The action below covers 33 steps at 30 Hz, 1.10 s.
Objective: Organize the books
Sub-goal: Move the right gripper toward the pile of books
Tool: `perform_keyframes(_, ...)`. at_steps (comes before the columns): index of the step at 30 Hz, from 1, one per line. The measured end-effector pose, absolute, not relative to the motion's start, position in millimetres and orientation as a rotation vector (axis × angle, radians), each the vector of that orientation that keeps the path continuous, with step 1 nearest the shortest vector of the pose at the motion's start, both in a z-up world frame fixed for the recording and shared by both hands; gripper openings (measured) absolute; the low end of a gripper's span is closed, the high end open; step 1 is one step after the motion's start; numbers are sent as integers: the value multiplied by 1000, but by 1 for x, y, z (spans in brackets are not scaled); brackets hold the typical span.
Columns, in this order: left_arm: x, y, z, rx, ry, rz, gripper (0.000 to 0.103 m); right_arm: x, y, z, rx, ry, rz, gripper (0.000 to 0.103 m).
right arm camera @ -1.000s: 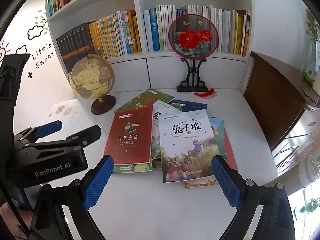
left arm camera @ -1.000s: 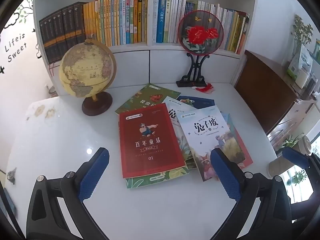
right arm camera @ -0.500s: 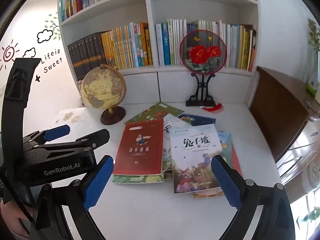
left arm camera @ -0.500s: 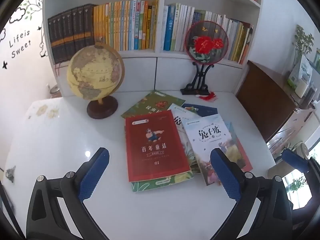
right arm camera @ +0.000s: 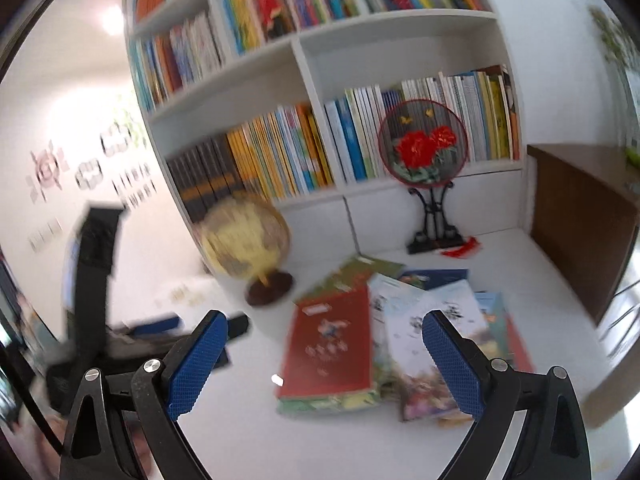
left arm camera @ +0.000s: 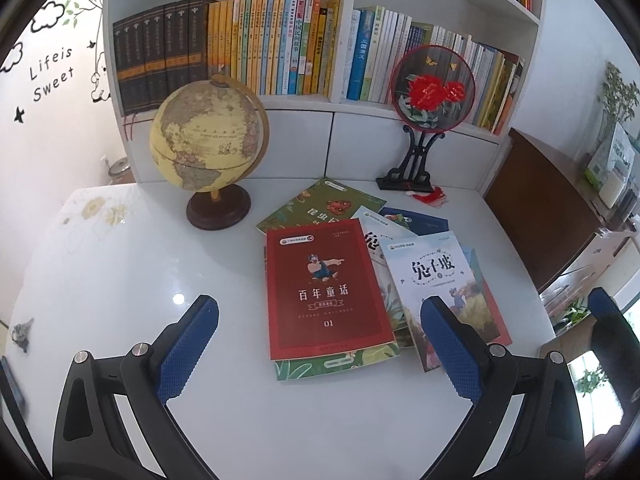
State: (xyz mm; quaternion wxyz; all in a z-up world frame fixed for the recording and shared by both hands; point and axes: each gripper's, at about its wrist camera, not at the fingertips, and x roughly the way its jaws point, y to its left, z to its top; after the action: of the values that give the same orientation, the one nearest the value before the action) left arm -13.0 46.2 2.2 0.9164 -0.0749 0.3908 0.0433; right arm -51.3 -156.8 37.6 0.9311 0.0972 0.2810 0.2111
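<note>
Several books lie in a loose, overlapping pile on the white table (left arm camera: 120,280). A red book (left arm camera: 326,288) lies on top at the left, over a green one. A pale blue book (left arm camera: 440,280) lies on top at the right. My left gripper (left arm camera: 320,344) is open and empty, held above the table in front of the pile. My right gripper (right arm camera: 326,356) is open and empty, raised and tilted; its view is blurred. The red book (right arm camera: 332,344) and the pale book (right arm camera: 424,344) show there too. The left gripper (right arm camera: 152,332) shows at the left of the right wrist view.
A globe (left arm camera: 208,148) stands left of the pile. A round fan with red flowers on a black stand (left arm camera: 428,96) stands at the back right. A white bookshelf (left arm camera: 340,32) full of upright books runs behind the table. A brown cabinet (left arm camera: 552,208) stands to the right.
Both grippers have risen and tilted upward, so more of the shelf shows. The right gripper moves fast and its view is blurred. The books have not moved.
</note>
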Motion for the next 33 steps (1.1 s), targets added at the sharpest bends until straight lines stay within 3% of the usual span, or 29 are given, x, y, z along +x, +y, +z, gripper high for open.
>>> perform_keyframes(11,-11,43,3,-133,801,91,101,-47,-175,40,265,525,345,98)
perform_keyframes(22,-7,31,6,-85,786,86,101,-29,-166,16,242,661,385,98)
perform_keyframes(33,-2,41,-2,-125,809,114,101,-37,-173,24,254,522,388,98)
